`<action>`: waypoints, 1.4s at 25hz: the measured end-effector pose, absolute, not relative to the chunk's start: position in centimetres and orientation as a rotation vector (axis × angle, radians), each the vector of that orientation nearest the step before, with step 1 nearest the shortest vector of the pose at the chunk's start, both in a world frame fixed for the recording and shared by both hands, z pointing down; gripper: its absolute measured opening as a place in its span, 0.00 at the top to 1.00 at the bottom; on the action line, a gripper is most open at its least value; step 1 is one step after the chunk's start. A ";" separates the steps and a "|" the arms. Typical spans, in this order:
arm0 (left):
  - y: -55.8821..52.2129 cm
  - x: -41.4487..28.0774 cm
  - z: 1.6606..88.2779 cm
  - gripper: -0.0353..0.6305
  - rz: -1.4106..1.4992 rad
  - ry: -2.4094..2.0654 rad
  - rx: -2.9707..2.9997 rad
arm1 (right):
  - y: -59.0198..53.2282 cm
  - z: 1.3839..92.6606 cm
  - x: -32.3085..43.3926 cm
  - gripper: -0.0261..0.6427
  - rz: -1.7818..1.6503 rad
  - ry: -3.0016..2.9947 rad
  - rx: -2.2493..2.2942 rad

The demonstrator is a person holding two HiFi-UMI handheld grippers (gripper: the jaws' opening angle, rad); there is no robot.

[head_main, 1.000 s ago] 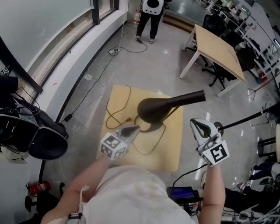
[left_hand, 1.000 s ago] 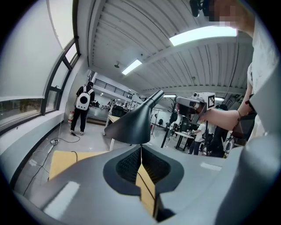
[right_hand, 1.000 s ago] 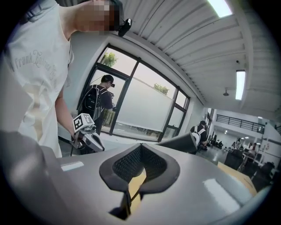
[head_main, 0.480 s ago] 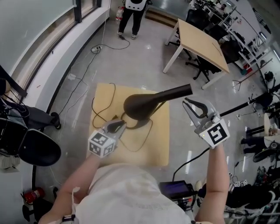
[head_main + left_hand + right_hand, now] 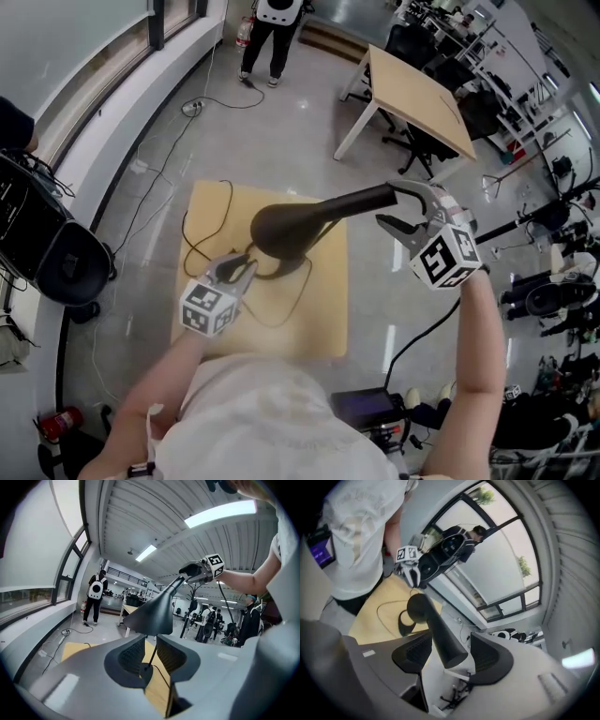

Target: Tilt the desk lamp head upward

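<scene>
Here we are above the little wooden bench [image 5: 323,323], and the desk lamp stands near its middle with its black cone-shaped lamp head [image 5: 286,230] lying close to level, wide mouth toward us and narrow tail pointing off to the right. We've got the left hand-held gripper [image 5: 236,267] down low at the foot of the lamp, and its own view shows why: the thin stem [image 5: 152,653] runs right between its pads. Those jaws have just been opening and now stand at a narrow gap, slightly wider than the stem, so they bracket it and do not pinch it. Our guess is that this side is there to steady the lamp so it doesn't skate across the bench. Over on the right, the right hand-held gripper [image 5: 394,206] is up at the tail of the head, and its jaws have just been opening too. They are now spread wide with the narrow end sitting between the pads, clear space on both sides, nothing clamped. That's the long lever end, the sensible place to grip for swinging the mouth upward. The black cord [image 5: 202,239] loops loose over the bench on the left, out of the way. Tilt not yet done, we reckon.
</scene>
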State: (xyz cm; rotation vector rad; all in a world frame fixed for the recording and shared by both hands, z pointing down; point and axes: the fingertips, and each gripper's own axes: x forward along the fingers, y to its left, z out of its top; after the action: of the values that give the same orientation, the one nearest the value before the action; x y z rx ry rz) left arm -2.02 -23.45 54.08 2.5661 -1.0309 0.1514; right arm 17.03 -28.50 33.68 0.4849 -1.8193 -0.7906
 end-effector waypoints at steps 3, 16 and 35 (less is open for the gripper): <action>-23.0 -2.0 54.2 0.82 0.153 -1.035 2.566 | -28.9 35.1 17.6 0.55 -0.828 -1.637 0.333; -23.0 -2.6 54.2 0.81 0.133 -0.985 2.582 | -30.9 38.1 19.1 0.61 -0.755 -1.181 0.123; -24.3 -0.7 53.4 0.73 0.073 -0.787 2.515 | -31.0 38.0 19.7 0.61 -0.785 -1.114 0.223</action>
State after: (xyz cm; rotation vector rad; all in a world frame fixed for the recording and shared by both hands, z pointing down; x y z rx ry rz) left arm -0.70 -24.27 53.38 2.5150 -0.7868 0.0727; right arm 19.71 -31.04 37.97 0.2229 -1.1142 -0.7850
